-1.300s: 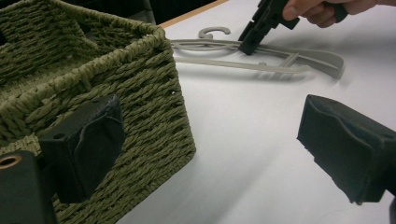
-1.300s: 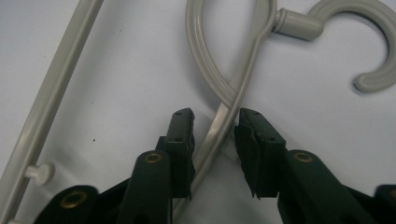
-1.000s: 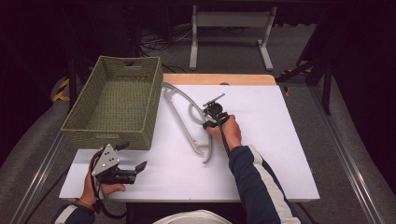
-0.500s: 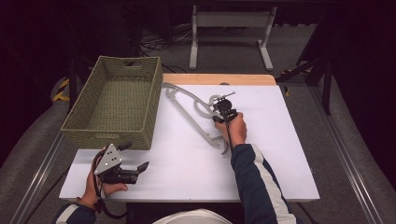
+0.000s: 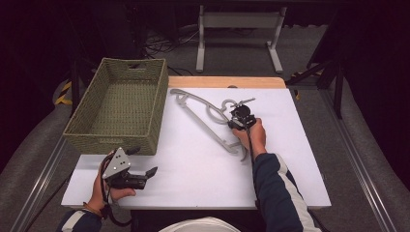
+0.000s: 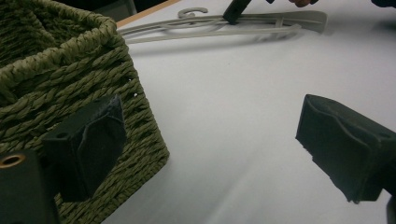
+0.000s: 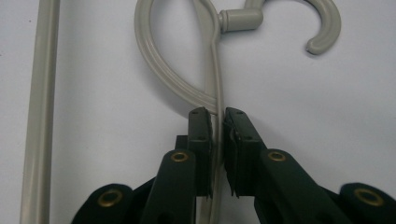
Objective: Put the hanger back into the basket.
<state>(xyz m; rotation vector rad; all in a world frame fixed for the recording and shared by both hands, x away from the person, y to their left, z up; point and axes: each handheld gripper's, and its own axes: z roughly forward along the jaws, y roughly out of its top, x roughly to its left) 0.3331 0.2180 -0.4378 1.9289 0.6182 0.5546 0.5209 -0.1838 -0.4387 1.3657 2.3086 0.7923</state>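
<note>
Grey plastic hanger (image 5: 208, 121) flat on white bench (image 5: 290, 174), just right of woven basket (image 5: 121, 108), lying diagonally. Lower end hidden behind right hand (image 5: 254, 135) in high view; hook (image 7: 322, 28) small there, clear in right gripper view. Right hand-held gripper (image 7: 217, 116) clamped on hanger's thin rail just below the loop; rail seen pinched between both pads, detail not legible from above. Left hand-held gripper (image 6: 210, 140) spread wide, holding nothing, near bench's front left corner by basket's near corner. Basket interior cut off in left gripper view; hanger far end cropped at top edge.
</note>
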